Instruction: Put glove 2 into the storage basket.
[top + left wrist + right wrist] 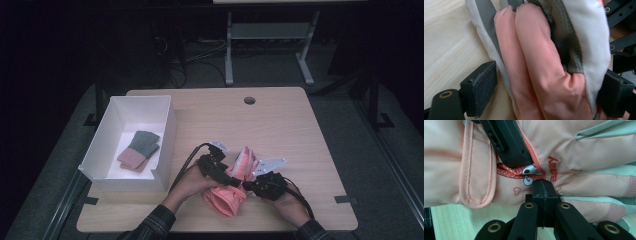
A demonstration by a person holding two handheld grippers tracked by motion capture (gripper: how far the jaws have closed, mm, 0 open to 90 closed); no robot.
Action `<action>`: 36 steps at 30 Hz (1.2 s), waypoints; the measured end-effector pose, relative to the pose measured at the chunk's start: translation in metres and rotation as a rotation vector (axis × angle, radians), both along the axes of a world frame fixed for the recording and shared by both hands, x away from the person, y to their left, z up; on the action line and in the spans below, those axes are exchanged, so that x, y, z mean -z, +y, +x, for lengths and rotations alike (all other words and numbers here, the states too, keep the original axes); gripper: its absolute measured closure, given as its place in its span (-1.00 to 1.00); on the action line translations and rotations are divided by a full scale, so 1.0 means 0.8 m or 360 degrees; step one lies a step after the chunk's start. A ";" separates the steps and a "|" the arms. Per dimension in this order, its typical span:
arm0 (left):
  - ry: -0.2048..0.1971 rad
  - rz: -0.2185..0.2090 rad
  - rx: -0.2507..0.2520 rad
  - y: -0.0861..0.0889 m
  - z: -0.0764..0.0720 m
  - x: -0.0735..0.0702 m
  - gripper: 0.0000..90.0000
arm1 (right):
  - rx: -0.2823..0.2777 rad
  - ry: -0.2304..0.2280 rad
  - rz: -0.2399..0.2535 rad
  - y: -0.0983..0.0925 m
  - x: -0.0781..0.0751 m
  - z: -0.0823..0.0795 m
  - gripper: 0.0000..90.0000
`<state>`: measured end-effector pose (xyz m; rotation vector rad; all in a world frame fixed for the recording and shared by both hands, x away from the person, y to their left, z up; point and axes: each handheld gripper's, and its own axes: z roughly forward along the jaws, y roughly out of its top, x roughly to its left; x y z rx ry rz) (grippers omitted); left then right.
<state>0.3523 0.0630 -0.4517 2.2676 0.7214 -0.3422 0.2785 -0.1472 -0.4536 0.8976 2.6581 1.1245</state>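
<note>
Pink glove [231,190] lies on the table [300,135] near its front edge, between my grippers. Left gripper [216,167]: jaws spread wide around its fingers, not pinching. Right gripper [264,185]: jaws pressed together against the fabric. White box [167,125] holds one folded grey-pink pair [139,150]; this glove is not yet boxed.

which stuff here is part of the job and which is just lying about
In the job:
- pink glove, between both tongs
- left tongs, jaws wide around the glove's fingers
- right tongs, shut at the glove's back

Lying about:
- white box, left on the table
- folded pink and grey item in the box
- table
</note>
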 end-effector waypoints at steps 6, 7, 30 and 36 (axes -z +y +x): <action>0.0151 -0.0035 0.0030 -0.002 0.004 0.011 -0.69 | 0.0004 0.0010 0.0005 0.000 0.001 0.000 1.00; 0.0164 -0.0045 0.0030 -0.002 0.004 0.011 -0.66 | 0.0003 0.0011 0.0005 0.000 0.001 0.000 1.00; 0.0258 -0.0155 0.0103 0.015 0.012 0.007 0.25 | -0.0019 -0.0007 0.0103 -0.021 -0.015 -0.010 0.68; 0.0234 -0.0171 0.0088 0.018 0.008 -0.004 0.27 | 0.0012 -0.0061 0.0167 -0.041 -0.025 -0.018 0.34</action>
